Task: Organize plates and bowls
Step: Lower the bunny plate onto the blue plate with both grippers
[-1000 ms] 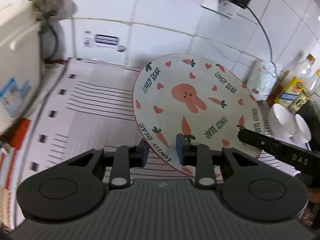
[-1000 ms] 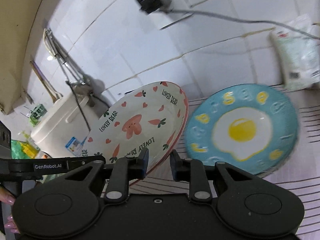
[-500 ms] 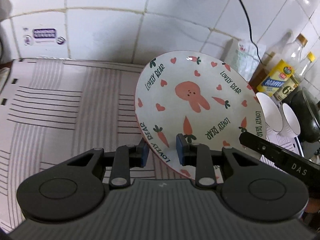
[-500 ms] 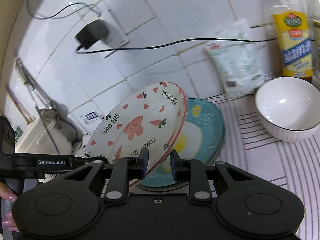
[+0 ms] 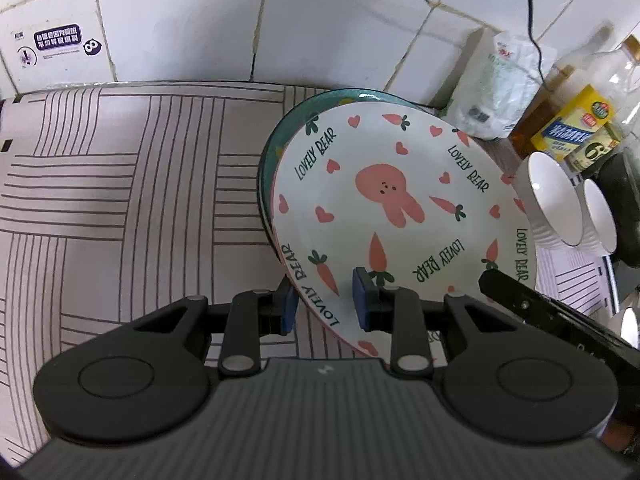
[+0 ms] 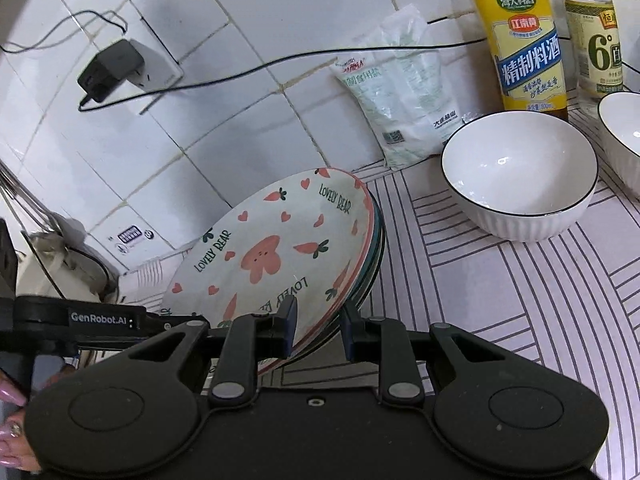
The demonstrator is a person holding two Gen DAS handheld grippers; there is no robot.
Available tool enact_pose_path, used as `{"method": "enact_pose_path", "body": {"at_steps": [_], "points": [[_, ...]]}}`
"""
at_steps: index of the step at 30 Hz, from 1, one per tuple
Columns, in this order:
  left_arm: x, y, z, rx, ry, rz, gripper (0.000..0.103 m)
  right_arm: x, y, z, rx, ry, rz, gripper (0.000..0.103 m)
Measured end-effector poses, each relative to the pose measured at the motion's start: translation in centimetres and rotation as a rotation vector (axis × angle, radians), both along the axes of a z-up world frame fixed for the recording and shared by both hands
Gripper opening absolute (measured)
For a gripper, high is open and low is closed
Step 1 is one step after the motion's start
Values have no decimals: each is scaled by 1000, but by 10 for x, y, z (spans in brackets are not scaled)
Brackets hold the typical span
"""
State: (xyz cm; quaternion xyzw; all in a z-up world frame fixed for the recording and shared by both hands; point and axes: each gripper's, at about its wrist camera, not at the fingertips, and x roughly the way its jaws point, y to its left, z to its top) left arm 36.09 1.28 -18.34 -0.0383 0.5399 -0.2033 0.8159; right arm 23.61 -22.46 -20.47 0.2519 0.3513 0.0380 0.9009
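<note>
A white plate with a pink bunny, carrots and "LOVELY BEAR" (image 5: 392, 200) (image 6: 272, 252) is held by both grippers. My left gripper (image 5: 325, 305) is shut on its near rim. My right gripper (image 6: 318, 325) is shut on the opposite rim, and its finger shows in the left wrist view (image 5: 520, 300). The plate lies almost level right over a teal plate (image 5: 280, 136) (image 6: 375, 264), of which only the rim shows. I cannot tell whether the two touch. Two white ribbed bowls (image 6: 520, 176) (image 6: 624, 136) stand on the mat to the right.
The striped pink mat (image 5: 120, 208) covers the counter. Against the tiled wall stand a salt bag (image 6: 400, 92), two bottles (image 6: 524, 40) (image 6: 596, 40), and a plugged-in charger (image 6: 112, 68) with its cable. A dark pot (image 5: 624, 208) sits beyond the bowls. A person's fingers (image 6: 10, 436) show at lower left.
Both grippers carried the bunny plate sideways and slightly down over the teal egg plate, which is now almost covered. The bowls and bottles came into view. Both grips are unchanged.
</note>
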Motion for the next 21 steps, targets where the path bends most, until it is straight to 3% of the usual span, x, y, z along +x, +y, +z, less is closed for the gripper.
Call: {"method": "enact_pose_path", "body": {"at_steps": [3,9,21], "points": [[2,-4,0,25,1,-11,27,5,2,-2,-5,29,5,27],[7,-9,1,54,17,-17,27,10,20,8,-137,105,-26,27],[12,-12,-2,66,76,22,28,24,40,7,-324,124,-38,32]]}}
